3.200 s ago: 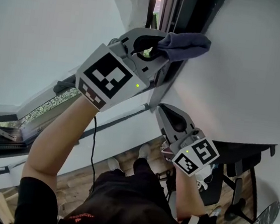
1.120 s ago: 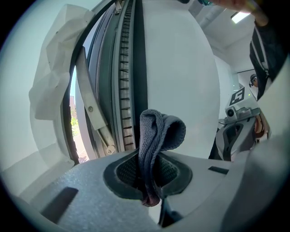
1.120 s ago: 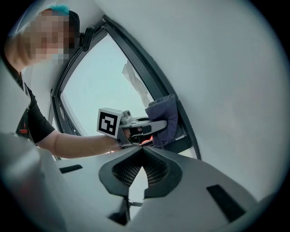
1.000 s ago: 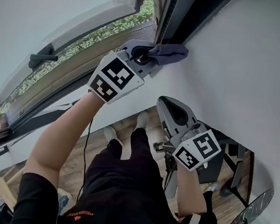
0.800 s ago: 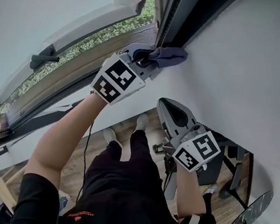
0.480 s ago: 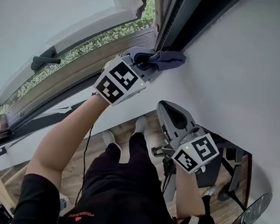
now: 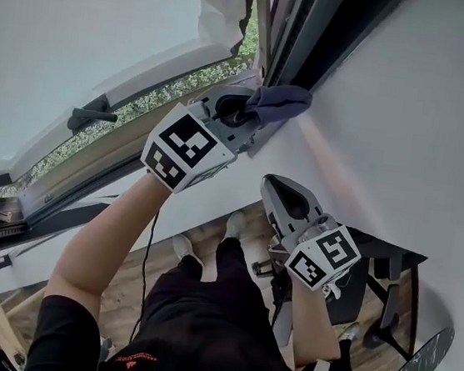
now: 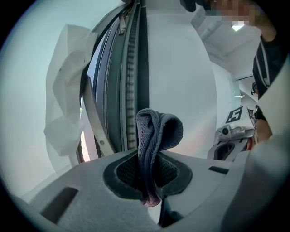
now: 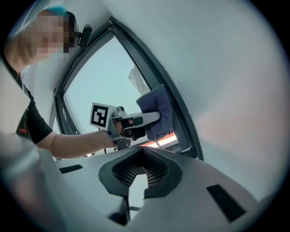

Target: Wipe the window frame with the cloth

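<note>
Our left gripper (image 8: pixel 147 181) was clamped on the cloth (image 8: pixel 156 131). Its jaws pinched a fold low down, and the rest stood out past the tips as a rounded grey wad. From the head view, that wad sat at the inner edge of the dark frame (image 7: pixel 295 29), where the frame meets the white wall (image 7: pixel 408 118). It seemed to be pressed against that edge, though we could not be sure of full contact. Just outward of the wad ran the frame's ribbed channel, then a thin metal stay (image 8: pixel 93 122) and a crumpled white sheet (image 8: pixel 63 90) at the outer side.

Our right gripper (image 7: pixel 285 197) hung lower, close to the wall and well apart from the frame. Its jaws were together with nothing between them, and it took no part in the work.

We judged the wiping itself to be the step in hand, with the cloth set on one upright of the frame and much of that upright not yet covered. The next move would call for sliding the wad along the frame while keeping it pushed into the edge. The left jaws would need to hold firm so the fold did not drag out. The wad was narrow, so the ribbed channel beside it would likely need a pass of its own. We would also have to steer clear of the stay and the loose sheet.
</note>
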Demonstrator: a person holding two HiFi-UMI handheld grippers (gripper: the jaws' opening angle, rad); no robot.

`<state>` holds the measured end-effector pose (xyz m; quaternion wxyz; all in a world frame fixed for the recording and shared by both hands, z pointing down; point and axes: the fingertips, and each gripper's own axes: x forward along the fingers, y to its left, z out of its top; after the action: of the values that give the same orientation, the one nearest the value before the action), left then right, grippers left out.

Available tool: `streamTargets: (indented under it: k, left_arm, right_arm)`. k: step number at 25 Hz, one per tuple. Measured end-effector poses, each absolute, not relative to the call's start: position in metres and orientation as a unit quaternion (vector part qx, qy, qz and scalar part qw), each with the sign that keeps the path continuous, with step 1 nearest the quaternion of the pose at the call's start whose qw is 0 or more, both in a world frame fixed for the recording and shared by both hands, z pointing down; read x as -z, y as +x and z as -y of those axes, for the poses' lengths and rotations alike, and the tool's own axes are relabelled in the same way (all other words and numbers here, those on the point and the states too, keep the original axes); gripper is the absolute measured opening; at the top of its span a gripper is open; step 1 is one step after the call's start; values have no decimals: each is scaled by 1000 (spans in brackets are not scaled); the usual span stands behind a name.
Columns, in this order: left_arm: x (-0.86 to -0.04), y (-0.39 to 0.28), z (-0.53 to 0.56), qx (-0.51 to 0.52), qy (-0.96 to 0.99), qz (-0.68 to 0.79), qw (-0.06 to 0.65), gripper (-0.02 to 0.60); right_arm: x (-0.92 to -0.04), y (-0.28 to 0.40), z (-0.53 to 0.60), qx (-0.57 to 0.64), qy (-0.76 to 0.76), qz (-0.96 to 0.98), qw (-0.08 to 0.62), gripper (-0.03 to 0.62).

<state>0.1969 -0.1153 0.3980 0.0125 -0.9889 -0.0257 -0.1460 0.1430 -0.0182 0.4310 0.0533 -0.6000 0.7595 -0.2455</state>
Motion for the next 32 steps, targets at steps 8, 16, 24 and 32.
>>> streamTargets:
  k: [8,16,24,32]
  left_arm:
    - [-269,188,103,64,-993,36,92,60]
    - [-150,190,98,7,-982,33,187,60]
    - [-79,194,95,-18,-975,20,221,60]
    - [-34,199,94,-37,-969,9,245,60]
  right_arm:
    - [-382,138,31,202,-600,-771,63,0]
    - [-338,142,36,158,-604,-777,76,0]
    - [-311,156,32,135,-614,-773,80,0]
    - [-291,167,29,114,-617,-775,81,0]
